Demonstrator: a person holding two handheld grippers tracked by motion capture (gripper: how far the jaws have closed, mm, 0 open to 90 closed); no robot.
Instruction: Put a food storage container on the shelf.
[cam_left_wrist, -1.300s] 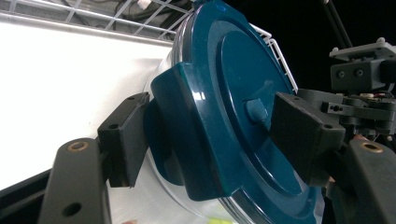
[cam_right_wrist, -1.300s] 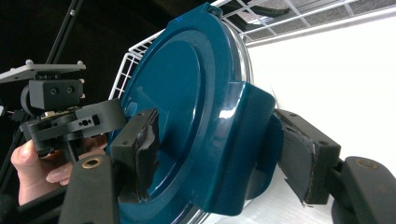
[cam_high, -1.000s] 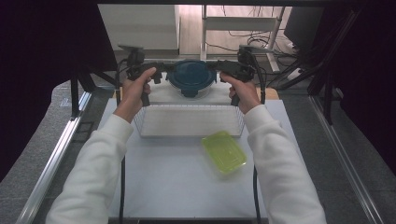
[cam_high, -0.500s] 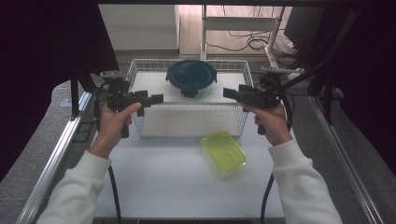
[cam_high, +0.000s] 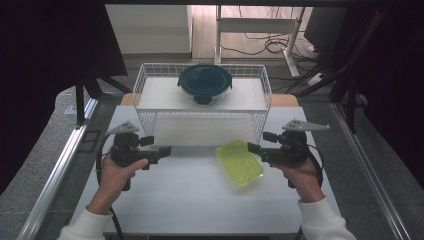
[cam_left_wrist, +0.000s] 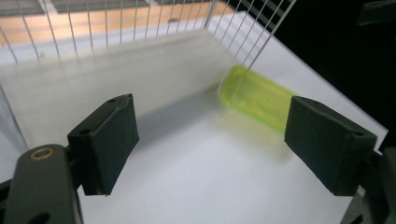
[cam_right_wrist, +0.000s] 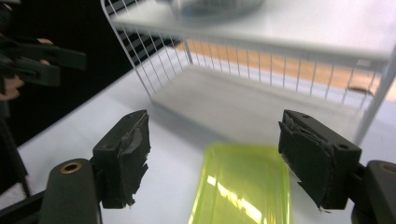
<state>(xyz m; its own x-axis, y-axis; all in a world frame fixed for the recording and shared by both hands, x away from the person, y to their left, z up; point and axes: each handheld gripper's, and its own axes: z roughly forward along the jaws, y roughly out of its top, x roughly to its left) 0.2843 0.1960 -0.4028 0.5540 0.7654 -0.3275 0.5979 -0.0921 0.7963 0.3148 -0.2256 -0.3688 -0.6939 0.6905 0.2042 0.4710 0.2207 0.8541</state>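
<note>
While the lidded bowl sits on the wire rack, both tongs, left and right, have just narrowed slightly but gape empty; next, probably, the right closes on the green tray on the table

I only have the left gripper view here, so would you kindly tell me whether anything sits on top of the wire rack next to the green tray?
Observer: Yes, a round dark container with a lid stands near the middle of the rack's top shelf.
Operator: Thank you. Where are the right tongs relative to the tray?
Observer: The right tongs are close beside the green tray's far right edge and point across at it.
Operator: Are they gripping anything?
Observer: No. Their jaws have just been closing a little but stand open with nothing gripped between them, and the tray lies just ahead and below.
</note>
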